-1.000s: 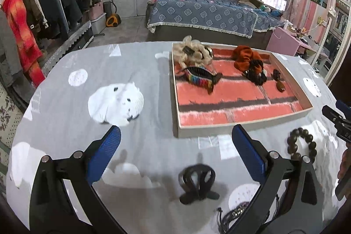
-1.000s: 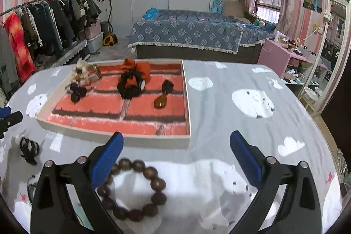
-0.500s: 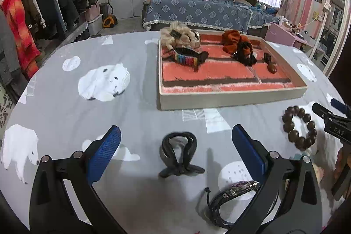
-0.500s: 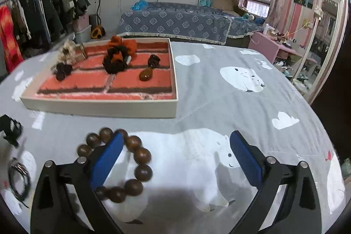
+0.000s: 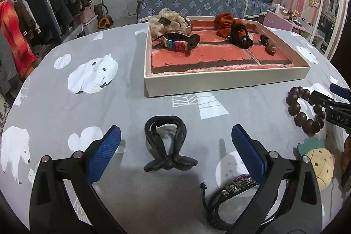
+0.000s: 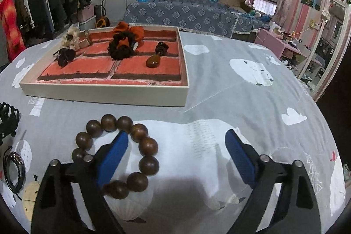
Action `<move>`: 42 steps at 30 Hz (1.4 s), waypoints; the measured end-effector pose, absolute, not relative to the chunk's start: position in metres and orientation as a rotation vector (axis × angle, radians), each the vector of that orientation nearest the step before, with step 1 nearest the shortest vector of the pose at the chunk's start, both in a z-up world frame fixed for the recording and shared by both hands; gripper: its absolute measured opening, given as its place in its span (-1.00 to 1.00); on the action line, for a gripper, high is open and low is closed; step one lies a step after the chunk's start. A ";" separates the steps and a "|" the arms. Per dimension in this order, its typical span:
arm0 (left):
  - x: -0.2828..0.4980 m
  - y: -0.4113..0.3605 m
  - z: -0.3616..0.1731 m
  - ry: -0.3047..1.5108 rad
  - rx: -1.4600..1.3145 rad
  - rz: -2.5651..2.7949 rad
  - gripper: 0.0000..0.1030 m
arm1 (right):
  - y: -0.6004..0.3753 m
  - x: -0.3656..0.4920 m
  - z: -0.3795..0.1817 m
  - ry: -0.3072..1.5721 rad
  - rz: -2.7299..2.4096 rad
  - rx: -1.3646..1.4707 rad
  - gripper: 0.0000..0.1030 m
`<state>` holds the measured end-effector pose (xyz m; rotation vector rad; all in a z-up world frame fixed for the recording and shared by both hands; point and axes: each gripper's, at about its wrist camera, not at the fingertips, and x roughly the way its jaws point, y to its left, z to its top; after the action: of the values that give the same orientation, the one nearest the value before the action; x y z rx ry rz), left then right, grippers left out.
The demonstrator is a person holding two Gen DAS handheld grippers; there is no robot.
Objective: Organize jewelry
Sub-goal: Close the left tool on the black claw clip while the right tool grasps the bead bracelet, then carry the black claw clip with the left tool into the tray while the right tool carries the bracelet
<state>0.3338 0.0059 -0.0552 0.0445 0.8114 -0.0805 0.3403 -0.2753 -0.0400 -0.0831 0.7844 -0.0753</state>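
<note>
A black hair claw clip [image 5: 167, 144] lies on the grey bear-print cloth, between the open pads of my left gripper [image 5: 175, 147]. A brown wooden bead bracelet [image 6: 122, 152] lies under my open right gripper [image 6: 176, 150]; the left finger [image 6: 113, 155] sits inside its ring. The bracelet [image 5: 305, 109] also shows at the right of the left wrist view. A cream tray [image 5: 219, 84] with a red brick-pattern lining holds scrunchies, a rainbow clip and a brown pendant. The tray [image 6: 105, 92] stands beyond the bracelet.
A dark cord bracelet with a watch-like piece [image 5: 232, 188] lies by my left gripper's right finger. A yellow pineapple-shaped piece [image 5: 320, 163] lies at the right. A bed, a clothes rack and a pink desk stand beyond the table.
Both grippers have moved lower and closer to the table. The claw clip now sits between the left pads. The right gripper's left finger has entered the bead bracelet's ring.
</note>
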 end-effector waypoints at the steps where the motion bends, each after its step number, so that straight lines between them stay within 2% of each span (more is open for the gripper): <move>1: 0.334 0.006 -0.055 0.812 0.044 -0.084 0.86 | -0.275 0.341 -0.041 0.791 -0.074 -0.084 0.57; 9: 0.335 0.005 -0.060 0.831 0.033 -0.114 0.54 | -0.270 0.345 -0.050 0.848 -0.047 -0.098 0.33; 14: 0.338 0.008 -0.065 0.866 0.008 -0.130 0.27 | -0.269 0.346 -0.053 0.872 -0.027 -0.086 0.17; 20: 0.341 0.011 -0.069 0.884 -0.018 -0.128 0.07 | -0.266 0.345 -0.054 0.881 -0.005 -0.084 -0.03; 27: 0.341 0.013 -0.069 0.887 -0.031 -0.125 -0.03 | -0.264 0.344 -0.053 0.889 0.004 -0.062 -0.23; 33: 0.343 0.013 -0.069 0.894 -0.025 -0.112 -0.11 | -0.260 0.345 -0.052 0.893 -0.009 -0.059 -0.33; 40: 0.345 0.012 -0.070 0.899 -0.016 -0.098 -0.17 | -0.257 0.346 -0.052 0.899 -0.019 -0.062 -0.34; 42: 0.345 0.013 -0.070 0.900 -0.021 -0.098 -0.19 | -0.257 0.345 -0.052 0.897 -0.007 -0.057 -0.44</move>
<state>0.3453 0.0134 -0.0701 -0.0208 0.8999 -0.0980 0.3454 -0.2570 -0.0520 -0.0571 0.8969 -0.0073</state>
